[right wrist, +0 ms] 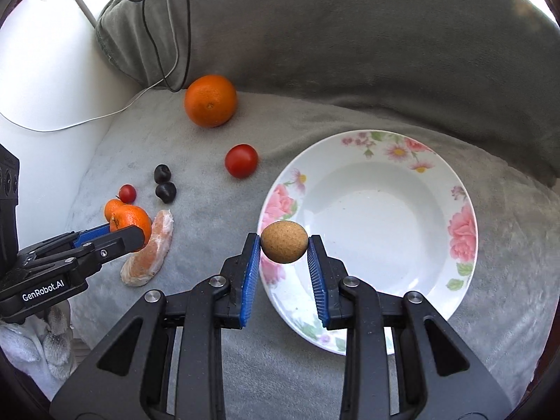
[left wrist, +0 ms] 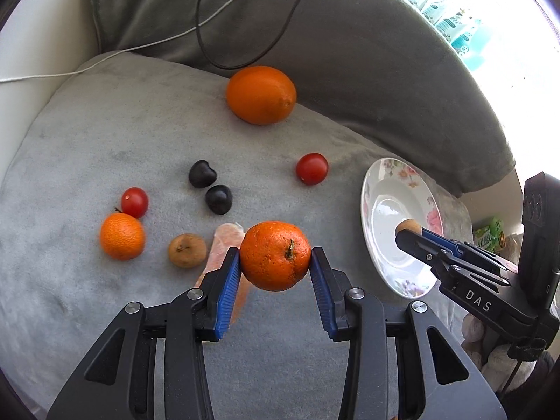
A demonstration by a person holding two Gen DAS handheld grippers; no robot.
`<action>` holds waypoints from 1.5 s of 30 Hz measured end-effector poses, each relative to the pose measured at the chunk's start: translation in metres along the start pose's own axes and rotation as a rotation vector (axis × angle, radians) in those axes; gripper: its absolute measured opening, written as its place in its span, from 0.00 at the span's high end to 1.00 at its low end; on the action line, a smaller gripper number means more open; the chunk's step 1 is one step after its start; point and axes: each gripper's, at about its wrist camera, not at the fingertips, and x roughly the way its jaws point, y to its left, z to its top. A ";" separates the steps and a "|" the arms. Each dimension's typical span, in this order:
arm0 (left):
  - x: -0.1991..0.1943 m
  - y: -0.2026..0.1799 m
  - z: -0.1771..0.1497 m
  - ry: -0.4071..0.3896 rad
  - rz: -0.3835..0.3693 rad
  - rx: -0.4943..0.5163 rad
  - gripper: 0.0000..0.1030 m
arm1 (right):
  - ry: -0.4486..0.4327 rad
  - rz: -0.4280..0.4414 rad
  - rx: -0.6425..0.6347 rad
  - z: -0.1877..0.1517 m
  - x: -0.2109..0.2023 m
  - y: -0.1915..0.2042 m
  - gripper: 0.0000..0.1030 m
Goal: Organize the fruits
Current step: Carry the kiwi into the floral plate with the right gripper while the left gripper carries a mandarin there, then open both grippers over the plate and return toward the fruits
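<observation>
Gripping a small rough-skinned orange mandarin (left wrist: 275,260) between the blue ribbed pads of the left gripper (left wrist: 275,262), clear above the grey plush cushion (left wrist: 105,140); pinching a small round tan-brown longan (right wrist: 284,241) in the closed-down right gripper (right wrist: 284,245), over the near rim of the white floral-edged ceramic plate (right wrist: 465,231); leaving a large smooth orange (right wrist: 210,100), a red cherry tomato (right wrist: 241,160), two dark cherries (right wrist: 164,183) and a peeled mandarin segment (right wrist: 148,255) lying on the cushion.

The plate (right wrist: 367,161) lies right of the scattered fruit, with the large orange (right wrist: 211,100) behind the two cherries (right wrist: 164,183).
</observation>
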 end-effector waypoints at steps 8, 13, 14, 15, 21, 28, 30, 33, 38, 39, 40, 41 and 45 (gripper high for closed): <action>0.012 -0.040 0.007 0.023 -0.031 0.083 0.63 | -0.011 -0.050 0.077 -0.010 -0.012 -0.039 0.72; 0.027 -0.063 0.011 0.048 -0.041 0.115 0.63 | -0.010 -0.070 0.116 -0.016 -0.018 -0.060 0.72; 0.029 -0.067 0.011 0.050 -0.045 0.122 0.63 | -0.010 -0.073 0.121 -0.017 -0.019 -0.063 0.72; 0.030 -0.071 0.011 0.053 -0.048 0.128 0.63 | -0.009 -0.078 0.126 -0.018 -0.019 -0.067 0.72; 0.040 -0.090 0.012 0.075 -0.053 0.169 0.63 | -0.005 -0.084 0.148 -0.024 -0.023 -0.082 0.72; 0.044 -0.099 0.010 0.090 -0.053 0.193 0.62 | 0.001 -0.086 0.161 -0.020 -0.013 -0.082 0.72; 0.044 -0.100 0.010 0.092 -0.054 0.196 0.62 | 0.002 -0.088 0.165 -0.019 -0.012 -0.081 0.72; 0.043 -0.100 0.010 0.094 -0.054 0.200 0.62 | 0.000 -0.094 0.167 -0.018 -0.011 -0.079 0.72; 0.042 -0.104 0.011 0.088 -0.063 0.211 0.58 | -0.016 -0.119 0.171 -0.017 -0.014 -0.079 0.46; 0.040 -0.105 0.011 0.082 -0.060 0.216 0.52 | -0.022 -0.123 0.173 -0.017 -0.015 -0.079 0.42; 0.041 -0.107 0.011 0.076 -0.057 0.222 0.47 | -0.024 -0.124 0.176 -0.017 -0.016 -0.080 0.42; 0.040 -0.108 0.011 0.072 -0.057 0.225 0.46 | -0.025 -0.126 0.180 -0.017 -0.016 -0.081 0.42; 0.040 -0.107 0.011 0.072 -0.052 0.225 0.43 | -0.032 -0.132 0.191 -0.015 -0.019 -0.082 0.31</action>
